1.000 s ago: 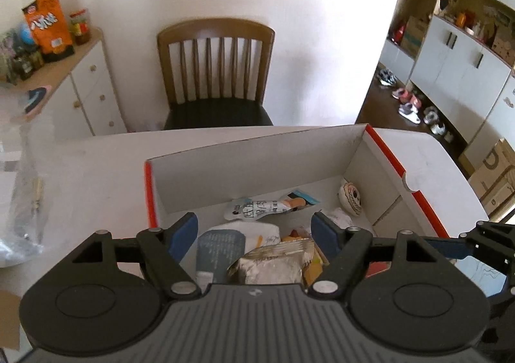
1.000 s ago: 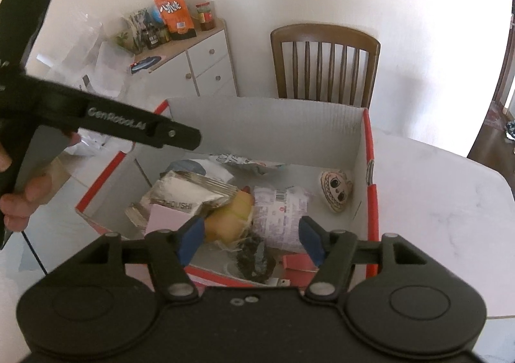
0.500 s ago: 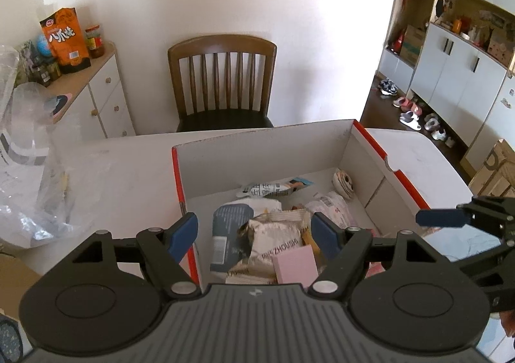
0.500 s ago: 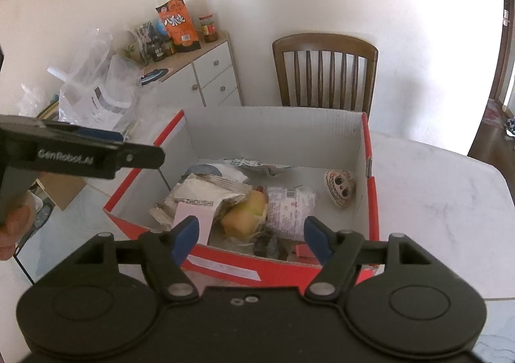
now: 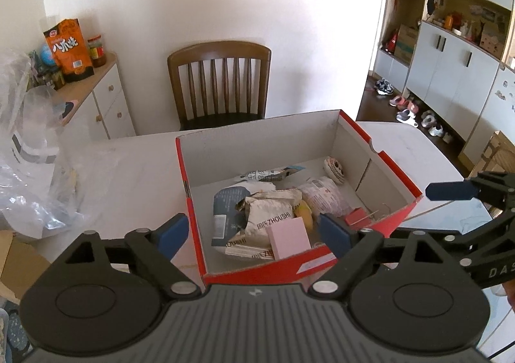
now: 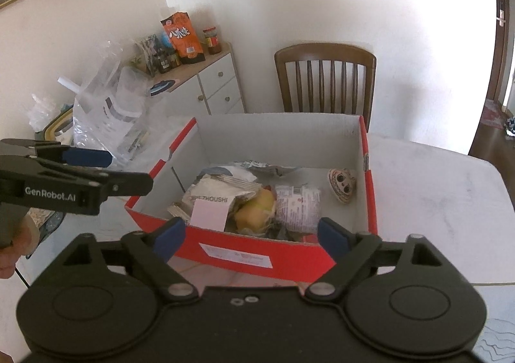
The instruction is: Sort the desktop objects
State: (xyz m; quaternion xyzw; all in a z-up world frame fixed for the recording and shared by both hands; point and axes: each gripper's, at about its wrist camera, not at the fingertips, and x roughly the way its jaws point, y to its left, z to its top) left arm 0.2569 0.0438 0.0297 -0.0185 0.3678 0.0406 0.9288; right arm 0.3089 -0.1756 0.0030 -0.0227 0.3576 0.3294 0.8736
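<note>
Red box (image 5: 280,269) sits on the white table (image 5: 128,163), right in front of both claws. Left claw (image 5: 254,232) hangs just above the near wall of the box, its blue fingers wide apart and holding nothing. Right claw (image 6: 249,234) hangs level beside it, also wide apart and holding nothing. Just past the fingers, inside the box, lie a pink pad (image 5: 289,237), a crinkly snack bag (image 6: 219,192) and a small painted face (image 6: 342,184) at the far right corner. Farther back stands a wooden chair (image 5: 220,82).
</note>
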